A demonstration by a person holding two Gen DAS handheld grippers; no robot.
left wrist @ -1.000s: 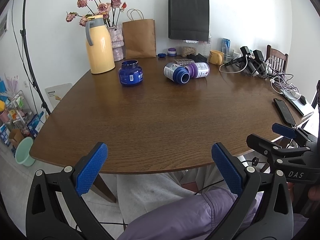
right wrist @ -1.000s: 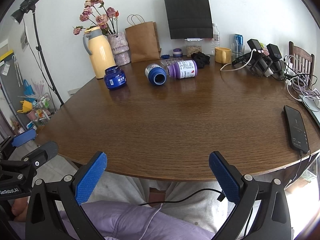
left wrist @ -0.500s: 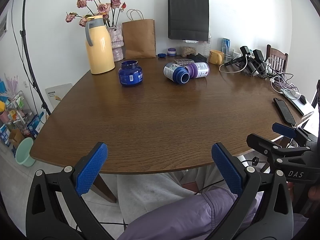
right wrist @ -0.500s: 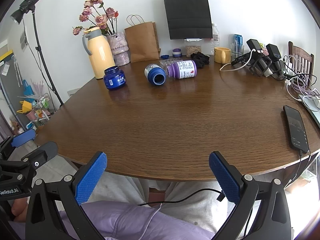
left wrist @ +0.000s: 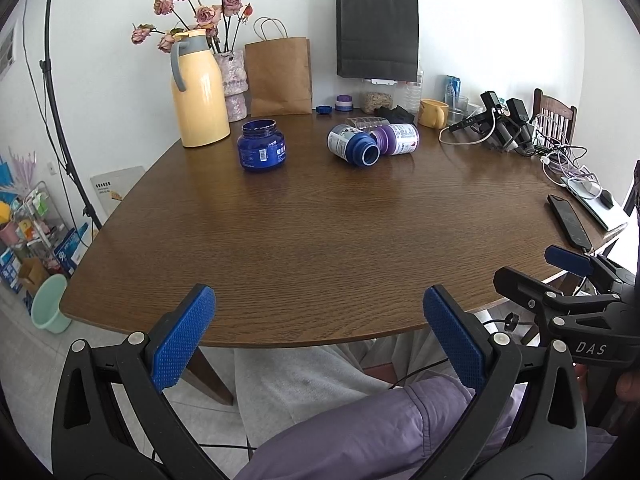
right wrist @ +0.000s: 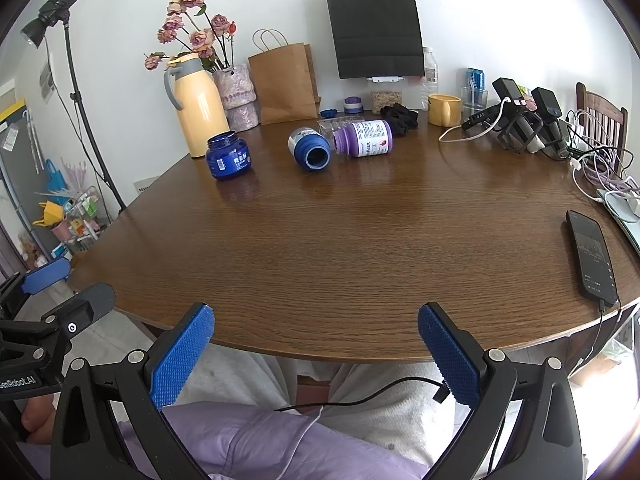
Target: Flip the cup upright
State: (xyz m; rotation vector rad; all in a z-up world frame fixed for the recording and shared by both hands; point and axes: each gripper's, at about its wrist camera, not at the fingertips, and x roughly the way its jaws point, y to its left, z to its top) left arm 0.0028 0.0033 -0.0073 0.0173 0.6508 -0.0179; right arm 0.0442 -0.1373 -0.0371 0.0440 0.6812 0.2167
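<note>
A blue-necked white bottle lies on its side at the far middle of the brown table, mouth towards me. Against it lies a purple bottle, also on its side. A clear ribbed cup lies tipped over just behind the two. A dark blue jar stands upright to their left. My left gripper and right gripper are both open with nothing in them, held over a person's lap at the near table edge, far from the bottles.
A yellow thermos jug, a vase of dried flowers, paper bags and a yellow mug line the back. Chargers and cables and a phone lie at the right. The floor at left holds a green bucket.
</note>
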